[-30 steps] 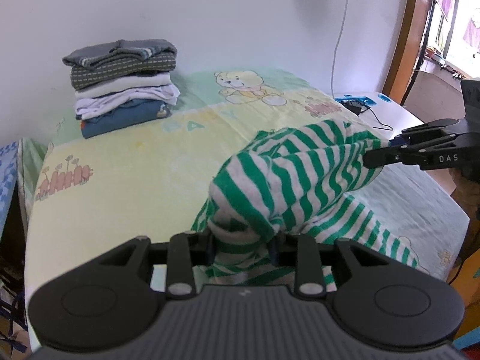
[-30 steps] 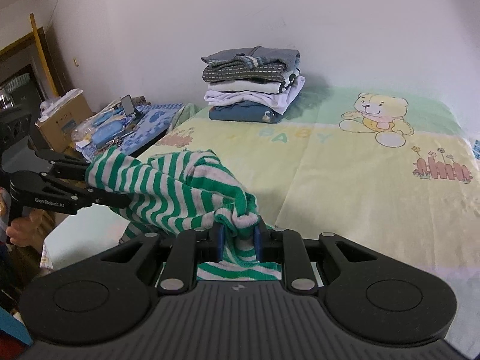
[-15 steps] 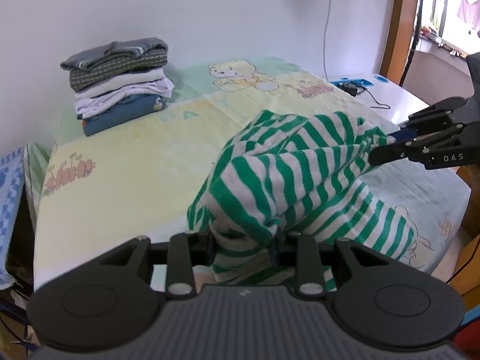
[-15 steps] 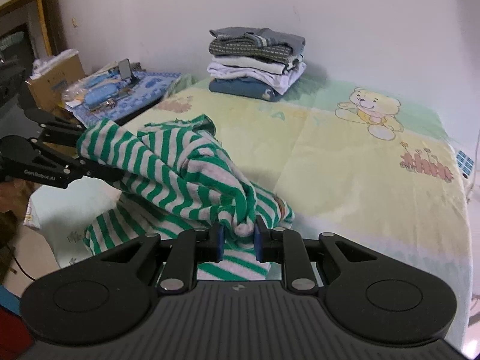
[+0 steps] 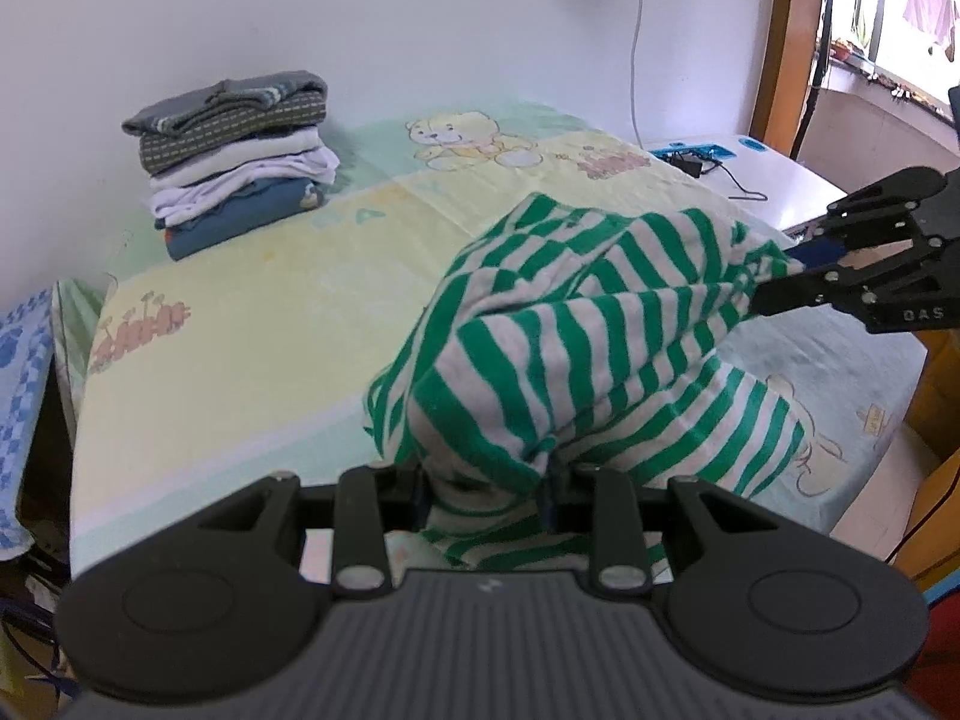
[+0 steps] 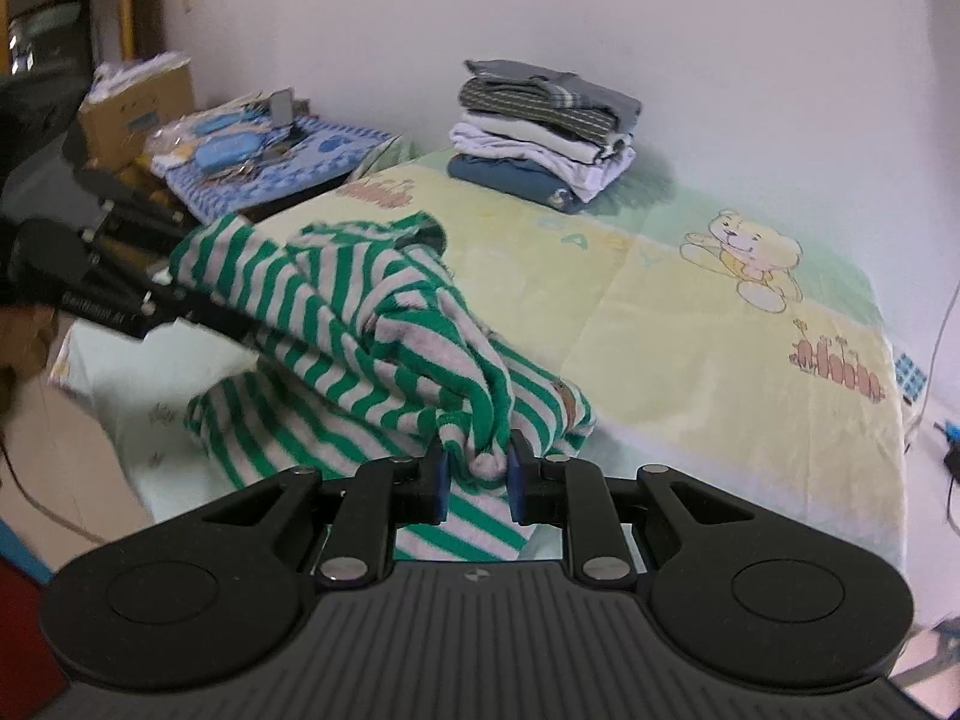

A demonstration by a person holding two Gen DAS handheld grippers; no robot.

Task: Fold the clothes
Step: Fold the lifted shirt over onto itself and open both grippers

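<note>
Down at the near edge of the bed (image 5: 252, 324), the left tool (image 5: 486, 486) is pinched on one bunched corner of the green-striped garment (image 5: 576, 348), and the right tool (image 6: 477, 471) is likewise pressed tight on another wad of it. Between them the cloth hangs lifted in a slack hump, its lower part trailing on the sheet. It looks light, soft and limp, likely to sag and twist, so holds at hems or seams should serve best; a folded stack (image 5: 234, 150) sits well apart by the wall.
</note>
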